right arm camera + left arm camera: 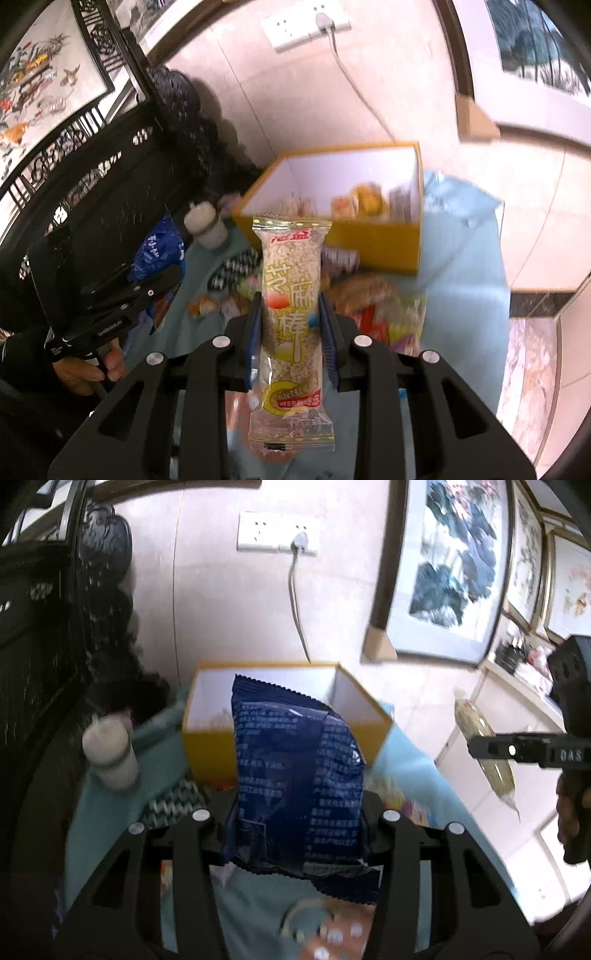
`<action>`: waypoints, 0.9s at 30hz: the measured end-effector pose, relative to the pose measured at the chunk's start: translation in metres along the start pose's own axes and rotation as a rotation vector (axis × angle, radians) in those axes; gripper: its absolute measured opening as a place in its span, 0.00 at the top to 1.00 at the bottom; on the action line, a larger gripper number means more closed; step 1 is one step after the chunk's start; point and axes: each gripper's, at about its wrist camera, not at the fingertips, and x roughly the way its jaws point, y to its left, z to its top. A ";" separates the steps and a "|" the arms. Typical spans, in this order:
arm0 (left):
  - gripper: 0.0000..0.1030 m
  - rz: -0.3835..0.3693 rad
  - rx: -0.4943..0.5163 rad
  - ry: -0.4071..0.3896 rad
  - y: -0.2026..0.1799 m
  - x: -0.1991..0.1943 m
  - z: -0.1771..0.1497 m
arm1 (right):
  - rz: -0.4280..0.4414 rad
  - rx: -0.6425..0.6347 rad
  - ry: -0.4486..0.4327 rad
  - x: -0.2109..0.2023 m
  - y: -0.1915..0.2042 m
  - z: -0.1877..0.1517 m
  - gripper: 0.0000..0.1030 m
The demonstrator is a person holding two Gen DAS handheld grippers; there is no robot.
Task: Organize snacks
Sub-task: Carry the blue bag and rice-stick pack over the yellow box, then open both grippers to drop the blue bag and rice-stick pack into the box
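Left hand-held gripper (299,812): pinching a dark blue snack packet (295,775), lifted clear of the teal-covered tabletop (110,801), in front of the yellow box (207,746). Right hand-held gripper (290,314): clamped on a clear sesame-stick packet (291,325), upright between the blue pads (255,332), above loose snacks (380,314) strewn on the cloth. Box open-topped, white inside, several snacks (362,203) already in it. White jar (207,225) just left of the box.
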 end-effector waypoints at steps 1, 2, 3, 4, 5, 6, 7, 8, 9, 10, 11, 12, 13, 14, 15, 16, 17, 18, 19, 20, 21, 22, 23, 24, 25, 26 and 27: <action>0.53 0.008 -0.006 -0.006 0.000 0.005 0.013 | -0.005 -0.001 -0.008 0.001 0.000 0.010 0.72; 0.53 0.019 -0.008 -0.014 0.000 0.011 0.027 | -0.011 -0.003 -0.022 0.001 -0.001 0.024 0.72; 0.53 0.025 -0.007 -0.026 0.000 0.017 0.041 | -0.012 -0.005 -0.037 0.002 -0.002 0.039 0.72; 0.53 0.027 -0.005 -0.037 0.000 0.022 0.054 | -0.013 -0.008 -0.045 0.002 -0.002 0.047 0.72; 0.53 0.030 -0.004 -0.043 -0.001 0.026 0.064 | -0.022 -0.017 -0.060 0.004 -0.001 0.062 0.72; 0.53 0.034 -0.001 -0.051 -0.002 0.031 0.076 | -0.030 -0.024 -0.070 0.005 -0.002 0.075 0.72; 0.53 0.033 0.003 -0.061 -0.003 0.037 0.090 | -0.033 -0.029 -0.078 0.007 -0.003 0.086 0.72; 0.53 0.033 0.010 -0.068 -0.003 0.044 0.105 | -0.039 -0.035 -0.088 0.011 -0.004 0.102 0.72; 0.53 0.038 0.022 -0.070 -0.005 0.052 0.118 | -0.046 -0.040 -0.094 0.014 -0.005 0.112 0.72; 0.53 0.041 0.034 -0.072 -0.005 0.060 0.129 | -0.056 -0.045 -0.100 0.019 -0.004 0.124 0.72; 0.53 0.047 0.045 -0.075 -0.005 0.067 0.139 | -0.066 -0.050 -0.110 0.026 -0.005 0.139 0.72; 0.52 0.053 0.052 -0.077 -0.005 0.072 0.146 | -0.072 -0.053 -0.121 0.032 -0.005 0.152 0.72; 0.51 0.068 0.058 -0.076 -0.002 0.084 0.158 | -0.074 -0.055 -0.129 0.037 -0.005 0.161 0.70; 0.46 0.081 0.057 -0.070 0.000 0.093 0.166 | -0.075 -0.053 -0.129 0.048 -0.007 0.174 0.69; 0.32 0.097 0.055 -0.059 0.003 0.105 0.173 | -0.080 -0.050 -0.112 0.061 -0.010 0.184 0.56; 0.12 0.117 0.055 -0.024 0.009 0.122 0.178 | -0.131 -0.040 -0.078 0.078 -0.018 0.192 0.31; 0.08 0.145 0.054 0.015 0.016 0.136 0.179 | -0.179 -0.032 -0.054 0.088 -0.024 0.191 0.26; 0.08 0.166 0.051 0.045 0.025 0.145 0.175 | -0.209 -0.027 -0.031 0.097 -0.029 0.188 0.25; 0.08 0.173 0.051 0.062 0.031 0.148 0.169 | -0.215 -0.027 -0.017 0.102 -0.034 0.183 0.25; 0.08 0.181 0.054 0.072 0.038 0.149 0.161 | -0.203 -0.032 -0.015 0.104 -0.038 0.171 0.25; 0.08 0.190 0.060 0.072 0.045 0.147 0.150 | -0.206 -0.045 -0.008 0.105 -0.042 0.156 0.25; 0.08 0.208 0.070 0.078 0.054 0.144 0.135 | -0.213 -0.052 0.000 0.107 -0.045 0.145 0.25; 0.08 0.226 0.075 0.092 0.062 0.141 0.121 | -0.213 -0.056 0.018 0.109 -0.049 0.128 0.25; 0.08 0.235 0.067 0.098 0.067 0.136 0.108 | -0.210 -0.056 0.038 0.111 -0.052 0.113 0.25; 0.08 0.242 0.042 0.113 0.077 0.129 0.087 | -0.212 -0.060 0.055 0.111 -0.054 0.098 0.25; 0.08 0.257 0.027 0.118 0.082 0.123 0.074 | -0.220 -0.078 0.085 0.112 -0.056 0.075 0.25; 0.08 0.276 0.013 0.118 0.088 0.119 0.064 | -0.219 -0.088 0.098 0.110 -0.056 0.062 0.25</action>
